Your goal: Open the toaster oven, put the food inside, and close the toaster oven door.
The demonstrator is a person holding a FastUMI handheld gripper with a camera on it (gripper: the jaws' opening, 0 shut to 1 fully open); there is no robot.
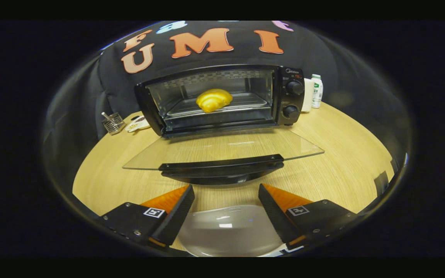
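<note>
Gripper view: the gripper (226, 208) hangs spread and empty before the lowered glass door's black bar handle (221, 165). The golden bread roll (214, 100) sits inside the black toaster oven (289, 96). I'd hook under that handle centrally and swing upward smoothly.

The black toaster oven (222, 98) sits in the upper middle of the frame, on the far side of the wooden table, its two round knobs stacked on the right. Its glass door (222, 148) hangs fully open, folded down flat toward the camera, with the black handle (221, 168) along the near edge at mid-frame. Inside, the golden-yellow bread roll (213, 100) rests on the metal tray (242, 102), near the centre of the cavity.
</note>
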